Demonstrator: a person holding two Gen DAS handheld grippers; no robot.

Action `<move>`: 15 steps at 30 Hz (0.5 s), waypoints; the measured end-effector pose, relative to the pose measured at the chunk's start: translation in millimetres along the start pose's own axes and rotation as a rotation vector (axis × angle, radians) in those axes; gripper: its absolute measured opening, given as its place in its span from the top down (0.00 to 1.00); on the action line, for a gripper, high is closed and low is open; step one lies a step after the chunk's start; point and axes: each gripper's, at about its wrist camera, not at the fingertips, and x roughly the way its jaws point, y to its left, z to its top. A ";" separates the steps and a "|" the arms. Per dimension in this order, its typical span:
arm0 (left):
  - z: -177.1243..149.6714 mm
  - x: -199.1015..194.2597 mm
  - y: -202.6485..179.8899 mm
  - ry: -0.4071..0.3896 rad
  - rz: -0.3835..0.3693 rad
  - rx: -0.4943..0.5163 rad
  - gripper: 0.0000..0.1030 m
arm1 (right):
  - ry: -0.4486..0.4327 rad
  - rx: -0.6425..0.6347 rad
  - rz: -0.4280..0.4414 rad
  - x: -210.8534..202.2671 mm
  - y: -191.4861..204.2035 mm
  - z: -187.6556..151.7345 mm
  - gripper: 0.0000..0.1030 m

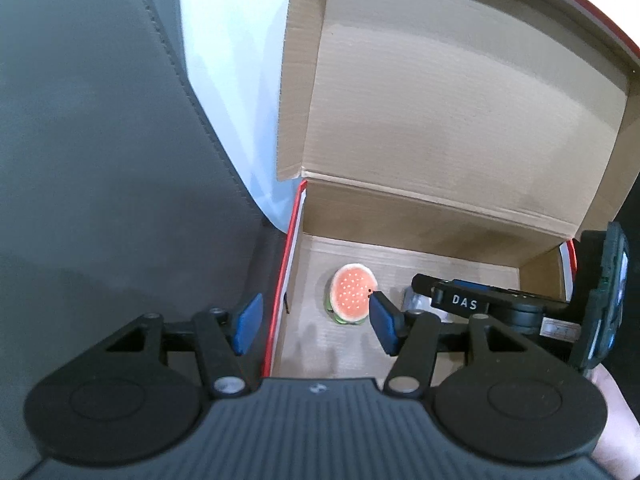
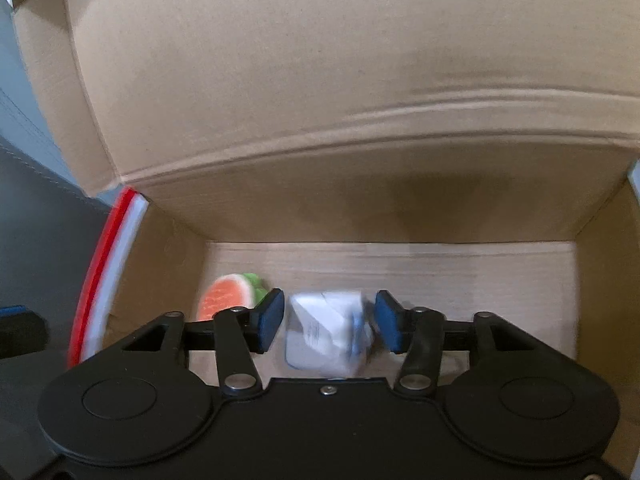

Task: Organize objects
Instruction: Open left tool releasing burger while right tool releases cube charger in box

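Note:
An open cardboard box [image 1: 400, 208] with a red rim has its lid standing up behind it. A toy burger [image 1: 352, 294] with an orange seeded bun lies on the box floor near the left wall; in the right wrist view the burger [image 2: 226, 300] shows left of the fingers. My left gripper [image 1: 316, 326] is open, straddling the red left wall, one pad outside and one inside, right beside the burger. My right gripper [image 2: 330, 322] is low inside the box [image 2: 360, 80]. A blurred white packet [image 2: 326, 332] sits between its pads, with slim gaps on both sides.
Left of the box is a grey stitched surface [image 1: 100, 160] and a pale blue-white sheet [image 1: 232, 60]. The right gripper's black body [image 1: 496, 304] fills the right half of the box. A hand [image 1: 612, 404] shows at the lower right edge.

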 end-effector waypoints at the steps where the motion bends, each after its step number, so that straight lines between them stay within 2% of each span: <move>1: -0.5 -0.7 0.0 0.001 0.001 -0.002 0.44 | -0.009 -0.005 -0.002 -2.3 1.3 0.2 0.50; 8: -3.5 -9.9 -0.7 -0.013 -0.003 -0.007 0.44 | -0.042 -0.018 0.008 -30.6 3.4 2.3 0.49; 15: -7.4 -27.4 -0.4 -0.047 -0.011 -0.007 0.44 | -0.067 -0.026 0.041 -61.6 7.9 -0.3 0.35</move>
